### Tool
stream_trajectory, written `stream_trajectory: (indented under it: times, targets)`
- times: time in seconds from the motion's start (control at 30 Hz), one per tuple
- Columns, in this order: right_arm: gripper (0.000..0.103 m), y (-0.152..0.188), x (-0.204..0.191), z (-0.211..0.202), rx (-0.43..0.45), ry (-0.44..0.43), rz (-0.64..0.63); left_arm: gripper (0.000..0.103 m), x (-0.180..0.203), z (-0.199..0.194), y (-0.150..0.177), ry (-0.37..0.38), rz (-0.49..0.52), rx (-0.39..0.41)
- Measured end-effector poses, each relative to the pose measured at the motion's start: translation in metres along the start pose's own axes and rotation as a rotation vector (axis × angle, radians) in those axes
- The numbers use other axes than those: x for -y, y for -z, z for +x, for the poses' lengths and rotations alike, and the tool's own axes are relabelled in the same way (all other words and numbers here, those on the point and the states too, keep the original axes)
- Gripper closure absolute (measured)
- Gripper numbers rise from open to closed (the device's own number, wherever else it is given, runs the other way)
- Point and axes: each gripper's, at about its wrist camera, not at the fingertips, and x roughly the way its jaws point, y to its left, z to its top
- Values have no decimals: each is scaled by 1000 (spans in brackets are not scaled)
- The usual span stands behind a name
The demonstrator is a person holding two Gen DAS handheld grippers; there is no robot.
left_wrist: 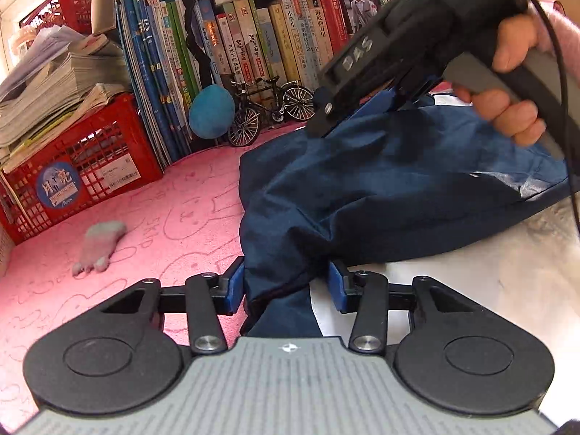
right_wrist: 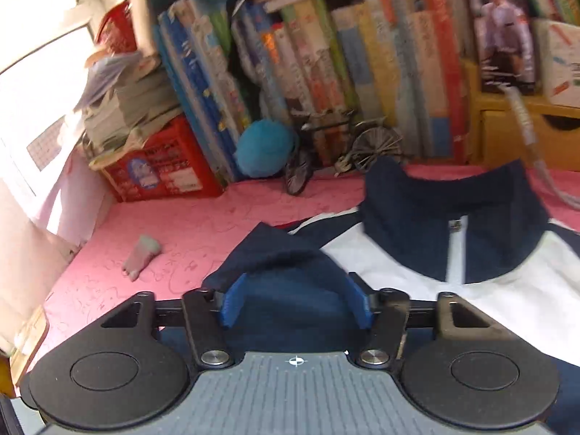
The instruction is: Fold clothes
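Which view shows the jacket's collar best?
The right wrist view: the navy collar stands open above the white chest panel, zip line visible. The left wrist view shows only the jacket's rumpled navy fabric, and the right tongs hide where the collar would be.

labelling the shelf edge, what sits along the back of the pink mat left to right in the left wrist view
red crate → upright blue books → blue plush ball → model bicycle → right gripper on the navy jacket

Both wrist views close, angled down; share books (left_wrist: 253, 36), pink mat (right_wrist: 188, 232).
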Motion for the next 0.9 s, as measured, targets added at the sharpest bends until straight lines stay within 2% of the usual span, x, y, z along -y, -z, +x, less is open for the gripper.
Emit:
stream_trajectory:
  times: [0.03,0.1,0.17,0.23,0.27,0.3,0.37,0.47,0.5,0.57,0.67,0.73,0.8,0.9]
  targets:
    - [55,4,-12,12,-17,-8,-77,60,-2,1,0,11,-9,-2]
    - [65,6,-19,33,-20,123,-199,60,-6,2,2,32,-36,-7]
    - [66,6,-25,55,-22,261,-319,60,-10,3,2,49,-59,-10]
    - [66,-9,-10,65,21,541,-235,60,-12,5,3,59,-72,-12]
    - [67,-14,-6,62,53,606,-215,60,-13,5,4,63,-77,-13]
    - [67,-15,-8,54,85,564,-205,60,-14,5,4,67,-82,-14]
    - [65,-11,-18,34,103,345,-179,60,-15,5,4,71,-89,-15]
    - [47,3,-34,16,-3,-9,-132,59,-13,4,3,62,-82,-14]
    - [44,9,-37,18,-57,-24,-130,59,-12,4,3,56,-76,-14]
    - [44,19,-32,23,-128,115,-125,58,-10,4,3,43,-61,-12]
    - [49,26,-14,-4,-76,382,-139,58,-6,3,2,23,-34,-8]
    - [50,33,9,-51,-1,459,-97,58,-5,3,2,14,-25,-6]
    - [43,51,44,-106,75,442,-5,56,-7,2,2,11,-34,-3]
    - [39,80,101,-186,174,396,164,54,-17,-7,5,21,-87,-5]
